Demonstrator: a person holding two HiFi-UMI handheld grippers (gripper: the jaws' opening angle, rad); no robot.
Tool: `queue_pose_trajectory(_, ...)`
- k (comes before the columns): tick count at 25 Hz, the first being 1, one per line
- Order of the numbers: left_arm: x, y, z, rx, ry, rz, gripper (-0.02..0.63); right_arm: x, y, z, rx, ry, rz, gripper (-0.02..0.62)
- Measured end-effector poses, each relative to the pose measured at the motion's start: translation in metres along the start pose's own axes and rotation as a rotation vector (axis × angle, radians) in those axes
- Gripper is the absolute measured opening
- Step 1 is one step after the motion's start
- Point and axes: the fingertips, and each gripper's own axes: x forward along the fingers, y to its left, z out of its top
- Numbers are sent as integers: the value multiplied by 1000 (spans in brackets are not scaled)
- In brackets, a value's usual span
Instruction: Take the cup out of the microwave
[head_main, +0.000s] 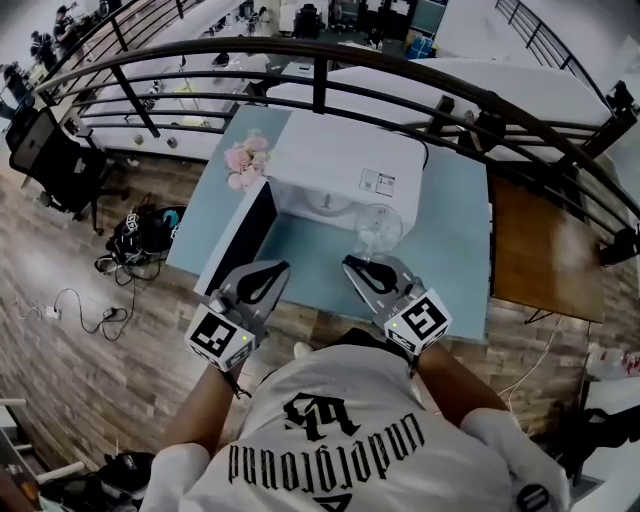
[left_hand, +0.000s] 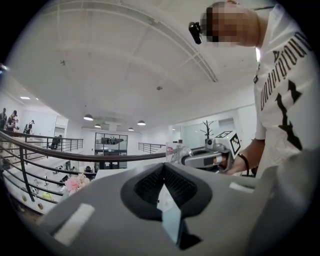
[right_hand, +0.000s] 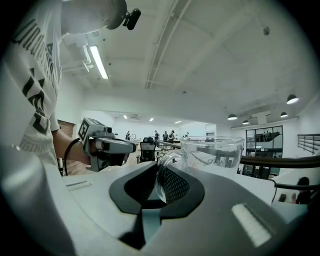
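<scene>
Head view: cup (head_main: 378, 228) clear of microwave (head_main: 340, 160)

Microwave (head_main: 345, 165) on table (head_main: 452, 250), door (head_main: 240, 238) open at its left, flowers (head_main: 247, 160) at its left. Cup (head_main: 378, 228) before the cavity, handle in right gripper (head_main: 355, 266). Railing (head_main: 320, 55) behind table.

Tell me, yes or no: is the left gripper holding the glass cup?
No: the right gripper is the one clamped on the glass cup, while the left gripper has nothing between its jaws.
</scene>
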Motion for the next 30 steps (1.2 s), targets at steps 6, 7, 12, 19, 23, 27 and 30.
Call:
queue_pose_trajectory(6,11,-30,6,-7,-1,27,51,-40,-1,6,-16,-22,8,21)
queue_pose_trajectory(7,14,-37,7,-14,-2,35,49,-47,-2,6,-17,-25,11,21)
queue_pose_trajectory(12,26,-80,7,-33,-7,57,49,-85,-2,2,-2,-21,30,21)
queue_pose_trajectory(19,26,-141,0,-46,15,89,49,-141,14,-6,17,-33,56,21)
queue_pose_trajectory(23,20,-163,-2,-53,37,100,50,-164,25,-14,52,-19,67,21)
queue_pose_trajectory(27,14,-177,2,-38,29,85,50,-176,33,-16,31,-38,56,21)
queue_pose_trajectory(30,3,-185,3,-31,19,68,50,-182,47,-15,29,-38,36,21)
